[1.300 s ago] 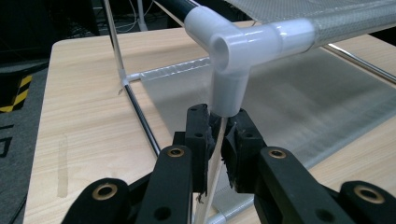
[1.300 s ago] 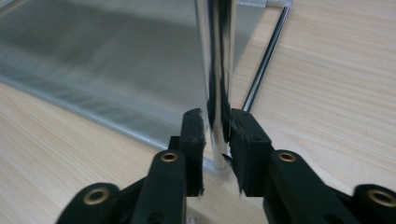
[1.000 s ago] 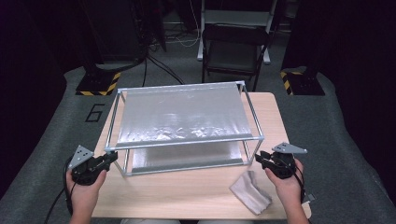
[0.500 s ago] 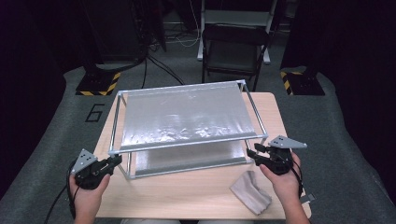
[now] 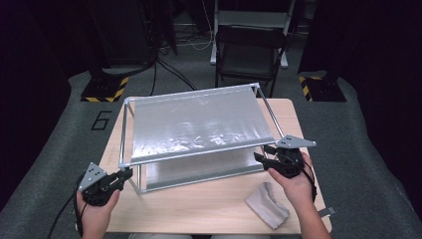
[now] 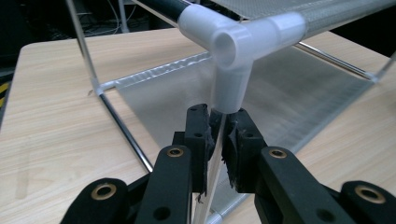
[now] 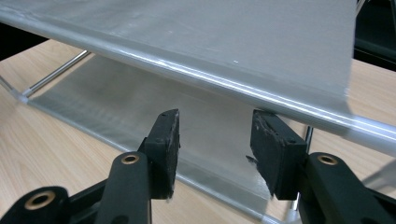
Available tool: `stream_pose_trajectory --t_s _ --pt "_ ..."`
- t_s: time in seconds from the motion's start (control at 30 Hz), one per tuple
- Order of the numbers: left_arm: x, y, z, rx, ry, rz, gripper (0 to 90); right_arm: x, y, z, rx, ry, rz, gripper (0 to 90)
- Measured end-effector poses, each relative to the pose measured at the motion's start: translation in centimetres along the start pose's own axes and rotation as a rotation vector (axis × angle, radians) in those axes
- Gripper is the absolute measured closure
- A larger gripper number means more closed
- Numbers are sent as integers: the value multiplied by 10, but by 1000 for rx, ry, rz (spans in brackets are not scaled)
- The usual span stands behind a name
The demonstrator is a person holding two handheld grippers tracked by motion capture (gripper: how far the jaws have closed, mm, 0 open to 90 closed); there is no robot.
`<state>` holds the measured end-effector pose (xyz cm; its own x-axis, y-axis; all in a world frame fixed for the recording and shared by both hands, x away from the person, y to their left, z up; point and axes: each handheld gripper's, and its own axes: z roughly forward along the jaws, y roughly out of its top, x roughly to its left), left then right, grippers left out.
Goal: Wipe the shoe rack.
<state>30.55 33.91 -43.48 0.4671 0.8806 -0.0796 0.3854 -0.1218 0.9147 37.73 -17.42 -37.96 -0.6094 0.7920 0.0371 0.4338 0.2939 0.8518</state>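
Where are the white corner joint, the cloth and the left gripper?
Corner joint [image 6: 232, 51]: left gripper view, on its open round socket.
Cloth [image 5: 267, 205]: high view, middle of the folds.
Left gripper [image 6: 218, 140]: left gripper view, between its tips, shut on the thin post under the joint.

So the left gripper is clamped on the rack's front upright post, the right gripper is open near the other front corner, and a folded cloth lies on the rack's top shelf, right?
Not quite: the folded cloth lies on the wooden table beside the person's right hand, not on the rack's top shelf, as the high view shows. The rest holds: the left gripper is clamped on the front upright post, and the right gripper is open near the other front corner.
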Motion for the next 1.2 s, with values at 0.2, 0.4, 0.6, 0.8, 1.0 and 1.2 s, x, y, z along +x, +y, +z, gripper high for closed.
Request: stream_pose_trajectory --t_s 0.2,0.4,0.6,0.8,1.0,1.2 --pt "-17 -2 0 7 -50 39 800 3 10 6 -11 20 -3 517" --pt "-29 -4 4 -11 -82 49 800 14 20 13 -16 53 -15 501" --pt "-42 -7 5 -16 -135 64 800 18 26 19 -23 59 -27 495" --pt "-58 -8 6 -11 -190 100 799 22 27 22 -29 66 -29 485" --pt "-73 -11 8 -19 -240 113 798 29 30 26 -34 81 -36 477" --pt "-88 -12 11 -10 -289 132 798 33 31 29 -30 89 -39 469"
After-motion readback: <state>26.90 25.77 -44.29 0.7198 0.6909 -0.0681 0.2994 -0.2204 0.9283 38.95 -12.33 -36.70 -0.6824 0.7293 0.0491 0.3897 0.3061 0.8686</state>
